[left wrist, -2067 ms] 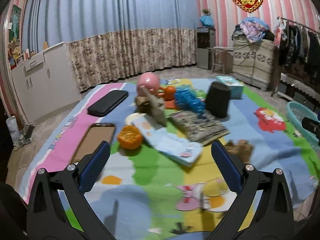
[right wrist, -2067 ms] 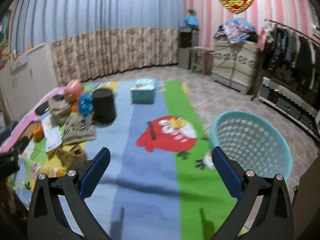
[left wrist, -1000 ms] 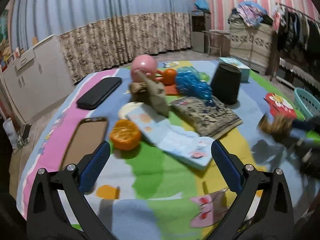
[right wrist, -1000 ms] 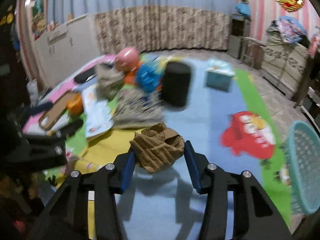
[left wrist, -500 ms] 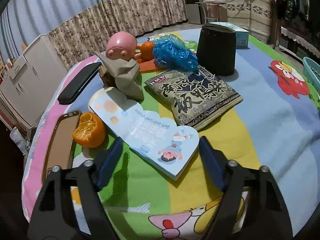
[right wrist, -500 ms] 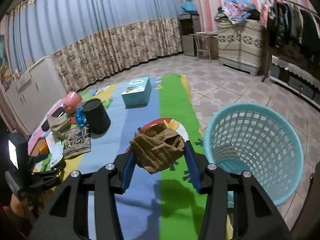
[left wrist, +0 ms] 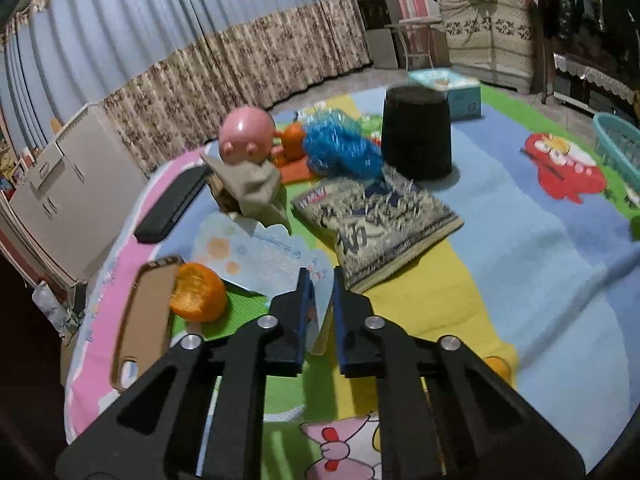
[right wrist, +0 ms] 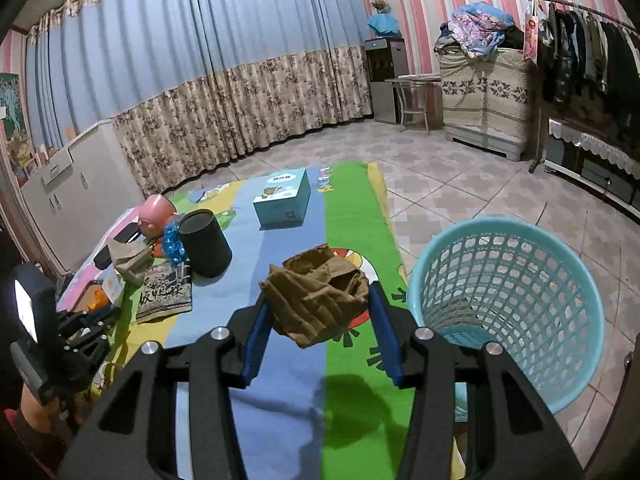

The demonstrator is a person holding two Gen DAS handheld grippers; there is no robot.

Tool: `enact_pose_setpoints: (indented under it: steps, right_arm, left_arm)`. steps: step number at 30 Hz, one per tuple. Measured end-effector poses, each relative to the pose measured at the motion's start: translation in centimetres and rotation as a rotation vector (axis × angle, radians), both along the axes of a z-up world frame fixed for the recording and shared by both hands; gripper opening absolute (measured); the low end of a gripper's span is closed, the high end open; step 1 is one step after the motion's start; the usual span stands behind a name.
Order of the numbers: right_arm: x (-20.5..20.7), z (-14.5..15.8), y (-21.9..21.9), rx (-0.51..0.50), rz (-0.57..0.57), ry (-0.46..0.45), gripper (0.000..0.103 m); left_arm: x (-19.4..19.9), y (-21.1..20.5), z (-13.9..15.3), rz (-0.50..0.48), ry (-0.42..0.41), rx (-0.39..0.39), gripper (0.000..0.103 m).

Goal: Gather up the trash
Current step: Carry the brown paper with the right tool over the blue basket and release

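My left gripper (left wrist: 318,282) has its jaws closing, and the blue pads pinch the near edge of a pale blue wipes packet (left wrist: 256,256) that lies on the cartoon mat (left wrist: 520,260). Beside the packet are an orange peel (left wrist: 198,298), a crumpled beige paper (left wrist: 252,188), a printed snack bag (left wrist: 380,220) and a blue plastic wrap (left wrist: 340,148). My right gripper (right wrist: 318,312) is shut on a crumpled brown paper bag (right wrist: 316,292), held above the mat just left of the teal mesh basket (right wrist: 500,223).
A black cup (left wrist: 416,132), a pink toy (left wrist: 246,136), a brown phone case (left wrist: 140,320) and a black case (left wrist: 172,208) share the mat. A teal tissue box (right wrist: 282,198) sits at its far end. Tiled floor surrounds the basket; cabinets stand left, a clothes rack right.
My left gripper moved in over the mat and closed from wide open onto the wipes packet. My right gripper swung the brown paper bag from over the mat to beside the basket.
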State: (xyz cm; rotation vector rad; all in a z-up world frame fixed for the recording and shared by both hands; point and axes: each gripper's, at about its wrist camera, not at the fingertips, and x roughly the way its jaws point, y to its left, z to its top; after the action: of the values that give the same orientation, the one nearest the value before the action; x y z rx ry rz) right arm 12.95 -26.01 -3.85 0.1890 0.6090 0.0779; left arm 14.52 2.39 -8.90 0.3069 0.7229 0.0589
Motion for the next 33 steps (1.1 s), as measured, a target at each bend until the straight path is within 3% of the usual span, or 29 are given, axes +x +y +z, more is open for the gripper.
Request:
enact_pose_setpoints:
  steps: [4,10,18,22,29,33]
  right_arm:
    - [-0.3,0.3,-0.6,0.014,-0.005,-0.010,0.047]
    - [-0.6,1.1,-1.4,0.018,-0.010,-0.035,0.047]
    - [-1.0,1.8,-4.8,0.046,-0.057,-0.054,0.047]
    - [-1.1,1.2,-7.0,0.069,-0.099,-0.039,0.047]
    - [-0.6,0.3,-7.9,0.086,-0.119,-0.013,0.047]
    - [-0.2,0.4,-8.4,0.076,-0.127,-0.017,0.047]
  left_arm:
    - [-0.9,-0.6,2.7,-0.023,-0.060,-0.002,0.000]
    - [-2.2,-3.3,7.4,-0.102,-0.147,-0.013,0.000]
    - [-2.7,-7.7,12.3,-0.228,-0.207,-0.115,0.000]
    - [-2.3,-8.2,12.6,-0.250,-0.185,-0.183,0.000]
    - [-1.2,-5.7,10.4,-0.213,-0.124,-0.220,0.000]
    - [-0.8,-6.5,11.0,-0.243,-0.133,-0.243,0.000]
